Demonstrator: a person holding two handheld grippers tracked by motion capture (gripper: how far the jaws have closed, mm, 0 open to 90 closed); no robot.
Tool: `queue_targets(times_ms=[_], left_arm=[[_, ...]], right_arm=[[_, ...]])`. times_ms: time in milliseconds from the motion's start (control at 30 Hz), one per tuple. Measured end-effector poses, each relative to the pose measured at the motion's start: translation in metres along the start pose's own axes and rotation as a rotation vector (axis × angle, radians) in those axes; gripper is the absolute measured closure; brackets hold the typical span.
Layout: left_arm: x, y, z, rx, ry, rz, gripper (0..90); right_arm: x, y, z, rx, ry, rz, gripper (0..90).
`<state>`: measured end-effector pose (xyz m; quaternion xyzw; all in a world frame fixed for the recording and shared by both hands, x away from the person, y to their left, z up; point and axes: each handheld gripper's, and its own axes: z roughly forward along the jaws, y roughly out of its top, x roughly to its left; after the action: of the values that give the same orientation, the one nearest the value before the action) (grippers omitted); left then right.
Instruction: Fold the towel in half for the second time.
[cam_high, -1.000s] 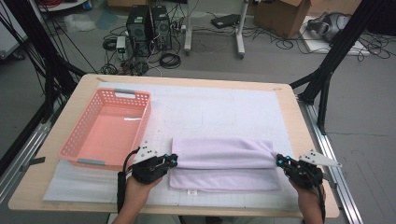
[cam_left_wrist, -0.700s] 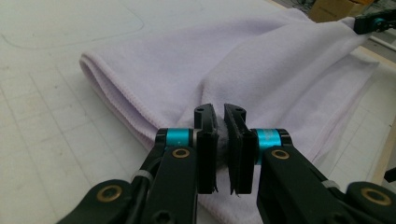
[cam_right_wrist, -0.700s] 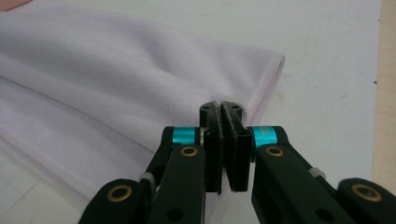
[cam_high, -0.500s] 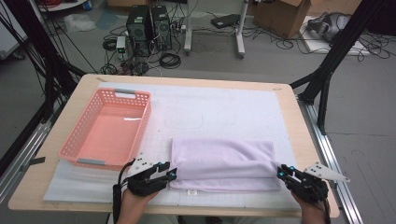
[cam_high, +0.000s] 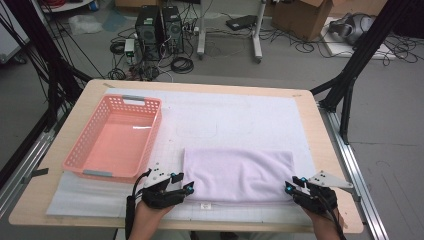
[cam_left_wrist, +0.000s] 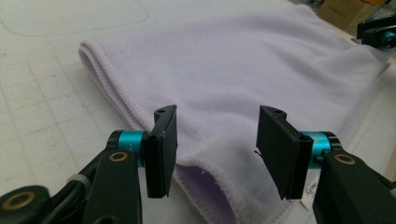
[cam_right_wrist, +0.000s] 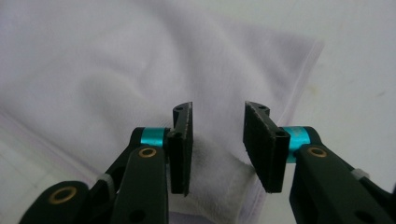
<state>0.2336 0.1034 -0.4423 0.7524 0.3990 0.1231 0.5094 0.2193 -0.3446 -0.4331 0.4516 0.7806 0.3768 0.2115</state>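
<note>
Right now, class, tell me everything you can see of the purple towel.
The towel is pale lilac, soft and fleecy-looking, with stitched hems. It lies flat, folded into a wide rectangle, on the white mat near the table's front edge, right of the pink basket. Open tongs sit at its two near corners without pressing it.

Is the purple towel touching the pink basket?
Apart. The high view shows bare white mat between the towel and the basket.

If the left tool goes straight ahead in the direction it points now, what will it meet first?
Most likely the folded lilac towel: the left tool stands open at the towel's near corner, the cloth lying right before and below its jaws. Beyond the towel sits the right tool.
</note>
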Motion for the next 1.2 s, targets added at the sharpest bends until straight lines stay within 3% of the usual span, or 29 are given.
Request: queue_targets(times_ms=[67,133,233,267,367,433,533,667,933,1067,1167,1200], left_arm=[[0.001,-0.001,0.000,0.008,0.004,0.001,50.1],[0.002,-0.002,-0.002,0.005,0.010,-0.006,50.1],[0.003,0.000,-0.009,-0.032,0.024,-0.005,49.9],[0.005,0.000,-0.009,-0.036,0.024,-0.009,49.3],[0.007,0.001,-0.008,-0.032,0.030,-0.012,48.2],[0.007,0.002,-0.007,-0.037,0.028,-0.006,47.8],[0.008,0.006,-0.006,-0.054,0.027,0.014,47.0],[0.016,0.013,-0.002,-0.060,0.020,0.016,45.0],[0.033,0.026,0.014,-0.055,0.006,0.012,44.3],[0.040,0.030,0.021,-0.051,0.004,0.003,44.0],[0.045,0.033,0.029,-0.047,0.004,-0.001,43.9],[0.046,0.034,0.031,-0.043,0.010,0.005,43.8]], right_arm=[[-0.003,-0.006,0.002,0.049,-0.005,-0.018,67.3],[-0.006,-0.009,0.000,0.048,0.012,-0.011,68.1],[-0.013,-0.009,-0.011,0.083,0.021,0.000,68.3],[-0.015,-0.008,-0.014,0.061,0.038,0.019,68.8],[-0.024,-0.004,-0.026,-0.105,0.047,0.105,70.0],[-0.030,0.000,-0.026,-0.127,0.014,0.121,69.1],[-0.037,0.003,-0.016,-0.103,-0.027,0.116,67.1],[-0.049,0.012,0.000,-0.102,-0.047,0.138,61.8],[-0.057,0.039,0.044,-0.062,-0.026,0.101,53.6],[-0.062,0.053,0.063,-0.008,-0.041,0.088,61.8],[-0.069,0.060,0.075,0.005,-0.023,0.107,64.7],[-0.070,0.061,0.080,0.022,-0.019,0.100,71.2]])
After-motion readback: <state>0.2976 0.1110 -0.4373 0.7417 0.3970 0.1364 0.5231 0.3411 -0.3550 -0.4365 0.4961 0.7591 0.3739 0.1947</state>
